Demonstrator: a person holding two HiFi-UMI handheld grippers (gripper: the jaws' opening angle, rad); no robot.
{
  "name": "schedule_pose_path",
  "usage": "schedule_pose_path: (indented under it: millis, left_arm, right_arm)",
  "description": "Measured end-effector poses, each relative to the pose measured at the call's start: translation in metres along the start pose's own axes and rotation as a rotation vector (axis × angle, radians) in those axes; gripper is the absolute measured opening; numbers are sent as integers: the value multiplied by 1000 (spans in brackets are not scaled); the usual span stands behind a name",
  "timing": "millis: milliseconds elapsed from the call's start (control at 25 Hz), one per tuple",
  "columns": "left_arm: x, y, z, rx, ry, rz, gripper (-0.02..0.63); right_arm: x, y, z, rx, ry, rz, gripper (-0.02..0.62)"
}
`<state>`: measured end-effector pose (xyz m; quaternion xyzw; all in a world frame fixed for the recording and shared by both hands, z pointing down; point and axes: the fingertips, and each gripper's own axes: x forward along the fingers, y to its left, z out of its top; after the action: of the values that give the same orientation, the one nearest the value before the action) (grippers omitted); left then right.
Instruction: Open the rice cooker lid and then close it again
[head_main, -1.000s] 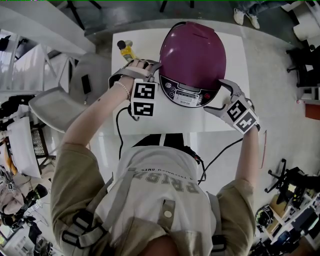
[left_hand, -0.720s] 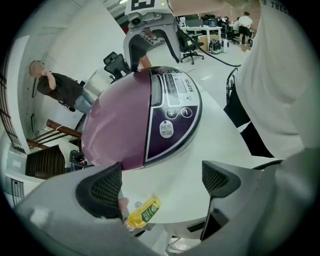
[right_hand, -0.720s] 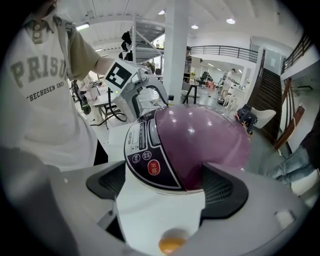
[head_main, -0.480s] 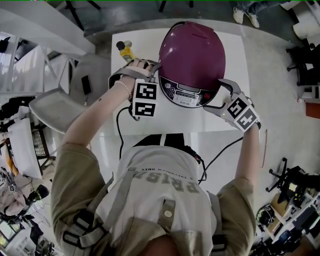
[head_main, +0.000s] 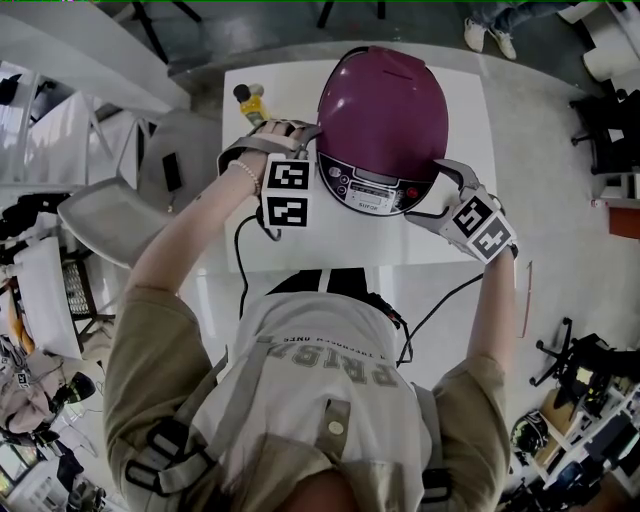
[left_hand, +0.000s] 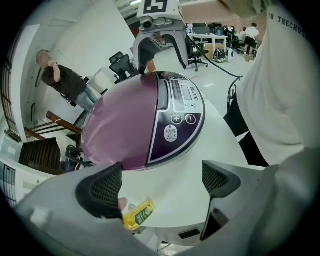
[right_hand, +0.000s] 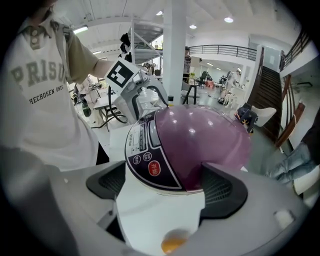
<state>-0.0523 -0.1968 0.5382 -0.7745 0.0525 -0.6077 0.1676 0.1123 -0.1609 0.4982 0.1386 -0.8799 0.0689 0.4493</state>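
A purple rice cooker stands on the white table with its lid down and its control panel facing me. My left gripper is at the cooker's left side, open, with nothing between its pads. In the left gripper view the cooker lies just beyond the open left gripper. My right gripper sits at the cooker's front right, also open. In the right gripper view the right gripper frames the cooker without its pads closing on it.
A small yellow bottle lies on the table left of the cooker and shows as the yellow bottle by my left jaw. A grey chair stands to the left. A black cable hangs off the table's near edge. A person stands beyond.
Both grippers have shifted only a few pixels beside the cooker. The lid has stayed down.
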Motion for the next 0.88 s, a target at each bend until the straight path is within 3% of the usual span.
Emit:
schedule_pose_path:
  millis: [200, 400, 640, 880]
  left_arm:
    - [-3, 6, 4, -33, -34, 17, 512]
    - [-18, 16, 13, -96, -107, 54, 512]
    - [-50, 30, 31, -260, -285, 124, 511]
    - [-88, 55, 45, -457, -490, 305, 506]
  right_arm:
    - [-2, 0, 5, 26, -55, -24, 446]
    - [-17, -4, 26, 53, -184, -117, 446]
    - [-42, -13, 48, 84, -337, -300, 445]
    - [-69, -20, 70, 125, -512, -495, 443]
